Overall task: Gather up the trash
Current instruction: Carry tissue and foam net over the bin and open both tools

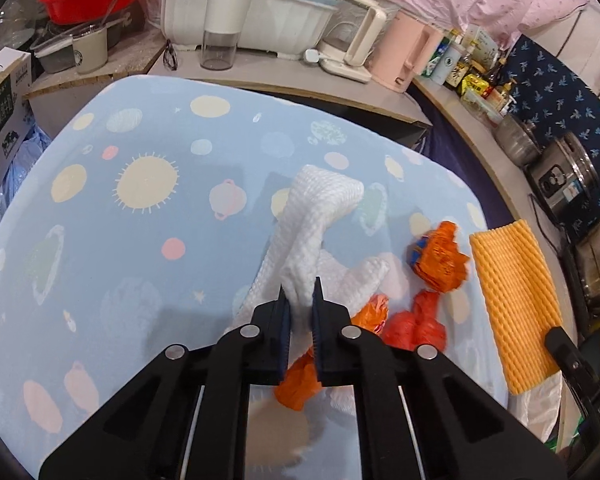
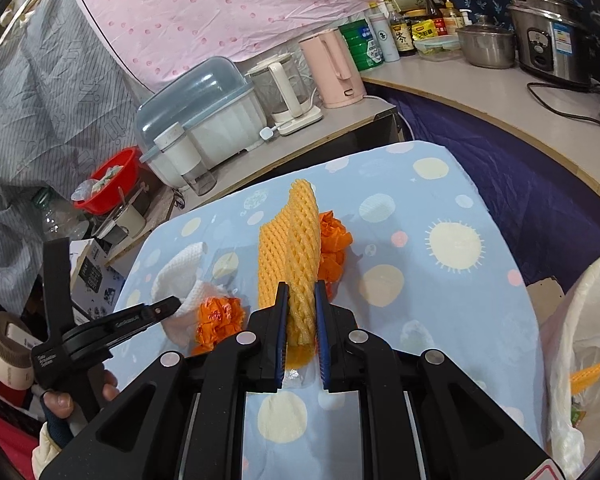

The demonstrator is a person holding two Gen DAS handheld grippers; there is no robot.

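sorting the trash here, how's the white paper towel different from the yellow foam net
The white paper towel is soft, crumpled cloth-like sheet; the yellow foam net is a stiff, open mesh sleeve. The left gripper pinches the towel; the right gripper pinches the net. Both are lifted off the table.

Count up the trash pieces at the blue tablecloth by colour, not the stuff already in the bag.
White paper towel: 1
Yellow foam net: 1
Orange crumpled wrappers: 3
Total: 5

Black hand-held gripper, blue pads, 4 silver pivot pins; cream sleeve
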